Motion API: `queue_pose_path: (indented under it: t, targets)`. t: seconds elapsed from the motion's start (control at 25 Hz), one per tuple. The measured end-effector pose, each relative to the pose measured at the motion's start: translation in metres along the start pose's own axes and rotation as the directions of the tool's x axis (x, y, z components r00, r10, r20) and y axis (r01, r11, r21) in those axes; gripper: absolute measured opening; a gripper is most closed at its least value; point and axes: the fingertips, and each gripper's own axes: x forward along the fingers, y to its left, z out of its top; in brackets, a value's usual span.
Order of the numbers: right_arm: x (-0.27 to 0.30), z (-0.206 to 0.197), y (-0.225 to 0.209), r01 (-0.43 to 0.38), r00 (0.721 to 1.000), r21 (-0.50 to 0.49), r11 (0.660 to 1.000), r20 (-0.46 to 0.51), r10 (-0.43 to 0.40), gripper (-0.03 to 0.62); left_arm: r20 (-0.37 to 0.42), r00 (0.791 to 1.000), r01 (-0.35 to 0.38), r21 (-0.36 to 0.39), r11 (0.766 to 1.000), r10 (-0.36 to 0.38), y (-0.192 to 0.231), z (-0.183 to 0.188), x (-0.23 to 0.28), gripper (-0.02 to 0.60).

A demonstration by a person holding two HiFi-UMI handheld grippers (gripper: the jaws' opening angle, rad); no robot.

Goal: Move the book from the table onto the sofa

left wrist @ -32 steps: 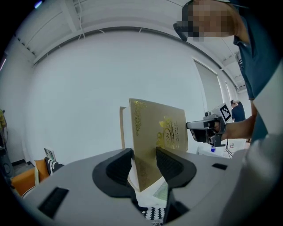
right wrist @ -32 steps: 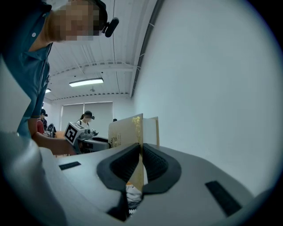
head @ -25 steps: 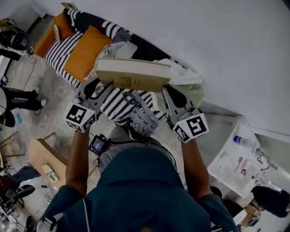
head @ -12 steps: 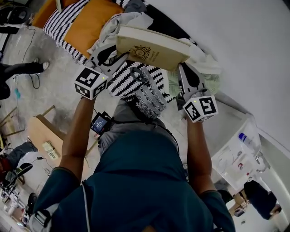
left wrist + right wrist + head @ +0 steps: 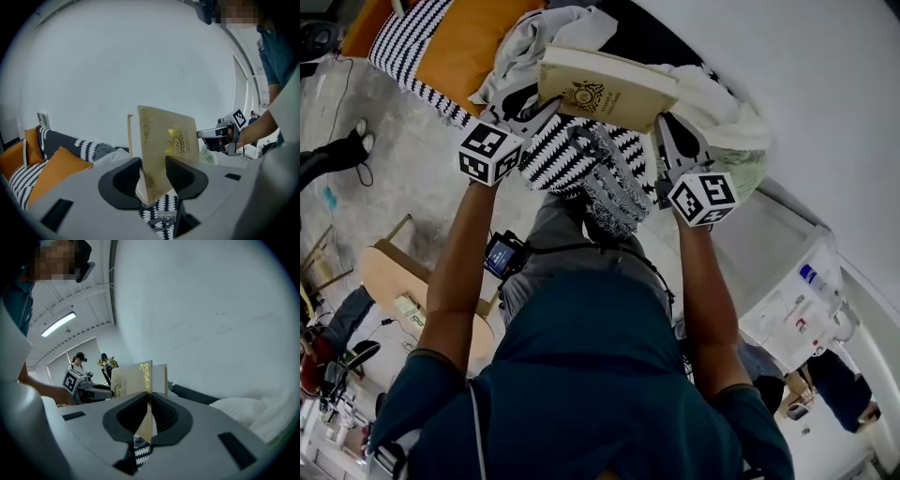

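Left gripper [image 5: 528,111] is clamping the book [image 5: 605,89] at its left end; right gripper [image 5: 667,139] is pinching the thin cover at the right. Book is hanging between them, coming lower over the sofa [image 5: 633,30] than a second ago. Set-down is likely nearing.

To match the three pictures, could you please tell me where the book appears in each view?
Head view: the book is at top centre, cover facing up.
Left gripper view: the book is at centre, standing on edge between the jaws.
Right gripper view: the book is just left of centre, between the jaws.
Shared landmark: the white wall behind it.
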Motion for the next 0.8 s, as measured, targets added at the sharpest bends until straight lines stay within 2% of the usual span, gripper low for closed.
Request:
queue_pose_path:
  t: [0.48, 0.8]
  targets:
    - [0.067, -0.088, -0.024, 0.088, 0.985, 0.109, 0.990, -0.157, -0.071, 0.031, -0.113, 0.993, 0.019, -0.161, 0.987, -0.038, 0.050, -0.095, 0.036, 0.175]
    - [0.096, -0.141, -0.033, 0.134, 0.967, 0.171, 0.976, -0.240, -0.091, 0.031, -0.185, 0.980, 0.029, -0.224, 0.974, -0.072, 0.074, -0.148, 0.054, 0.175]
